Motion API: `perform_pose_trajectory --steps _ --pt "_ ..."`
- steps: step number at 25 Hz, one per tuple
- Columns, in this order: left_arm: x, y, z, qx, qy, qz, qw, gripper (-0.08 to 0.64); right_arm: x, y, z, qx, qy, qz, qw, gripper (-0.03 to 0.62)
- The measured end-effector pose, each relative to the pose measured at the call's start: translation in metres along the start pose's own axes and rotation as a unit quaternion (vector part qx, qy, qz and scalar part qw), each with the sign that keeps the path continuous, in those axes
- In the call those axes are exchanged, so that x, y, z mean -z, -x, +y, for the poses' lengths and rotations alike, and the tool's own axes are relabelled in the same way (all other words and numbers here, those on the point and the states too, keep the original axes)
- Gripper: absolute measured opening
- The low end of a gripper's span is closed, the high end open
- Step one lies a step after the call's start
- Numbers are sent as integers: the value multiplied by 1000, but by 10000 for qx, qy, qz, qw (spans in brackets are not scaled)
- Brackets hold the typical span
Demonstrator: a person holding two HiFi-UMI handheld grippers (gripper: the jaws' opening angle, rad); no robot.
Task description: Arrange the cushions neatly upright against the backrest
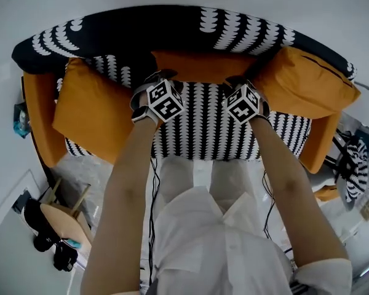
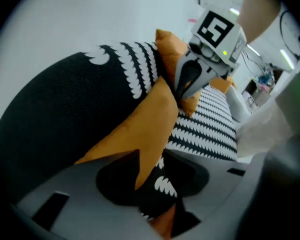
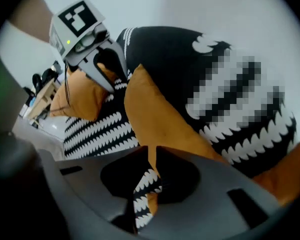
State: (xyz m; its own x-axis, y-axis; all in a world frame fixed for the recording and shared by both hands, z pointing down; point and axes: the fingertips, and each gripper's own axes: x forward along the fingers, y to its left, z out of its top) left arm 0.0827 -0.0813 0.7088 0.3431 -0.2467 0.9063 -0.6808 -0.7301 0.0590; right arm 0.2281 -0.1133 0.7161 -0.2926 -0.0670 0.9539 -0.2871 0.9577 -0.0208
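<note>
The left gripper (image 2: 150,158) has its jaws apart around a top corner of the middle cushion (image 1: 200,66), while the right gripper (image 3: 152,151) pinches the top edge, jaws nearly together. The cushion leans on the backrest (image 1: 172,23). Held firmly on one side only, it may slump forward off the backrest; no container shows.

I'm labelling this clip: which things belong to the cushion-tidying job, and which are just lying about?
Job: middle cushion, left cushion, right cushion, sofa backrest.
Lying about: small wooden table, striped cloth.
</note>
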Motion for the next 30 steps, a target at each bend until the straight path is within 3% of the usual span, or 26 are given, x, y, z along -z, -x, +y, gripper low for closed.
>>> perform_pose_trajectory --steps 2,6,9,13,14,16,18,20,22,26,27,30 --pt "-15 22 -2 -45 734 -603 9955 158 -13 23 3 -70 -594 -444 9972 60" --pt "-19 77 -9 40 1947 -1664 9666 133 -48 58 33 -251 -1475 -1159 9819 58" --pt "-1 120 -27 201 2272 -2040 9520 102 -78 85 68 -335 -2161 -1661 9616 57" --pt "24 171 -47 462 2860 -2531 9230 43 -112 119 111 -550 -3216 -2362 9153 52" --pt "31 178 -52 514 2878 -2561 9214 40 -118 122 122 -591 -3354 -2444 9079 52" --pt "45 188 -61 568 2700 -2459 9292 31 -128 126 147 -673 -3473 -2515 9009 52" --pt "56 195 -70 595 2506 -2327 9378 21 -136 127 171 -825 -3457 -2551 8992 52" --pt "64 201 -73 588 2459 -2257 9408 16 -142 126 195 -1024 -3302 -2580 9022 54" --pt "72 207 -71 555 2601 -2256 9372 15 -146 123 216 -1205 -3004 -2565 9107 58" --pt "86 236 -64 513 3148 -2529 9134 15 -145 117 250 -1453 -2193 -2396 9345 71" --pt "91 245 -65 486 3168 -2543 9125 15 -144 117 258 -1495 -2019 -2356 9388 72" --pt "109 273 -58 364 2966 -2444 9225 15 -150 117 271 -1570 -1658 -2381 9440 75"
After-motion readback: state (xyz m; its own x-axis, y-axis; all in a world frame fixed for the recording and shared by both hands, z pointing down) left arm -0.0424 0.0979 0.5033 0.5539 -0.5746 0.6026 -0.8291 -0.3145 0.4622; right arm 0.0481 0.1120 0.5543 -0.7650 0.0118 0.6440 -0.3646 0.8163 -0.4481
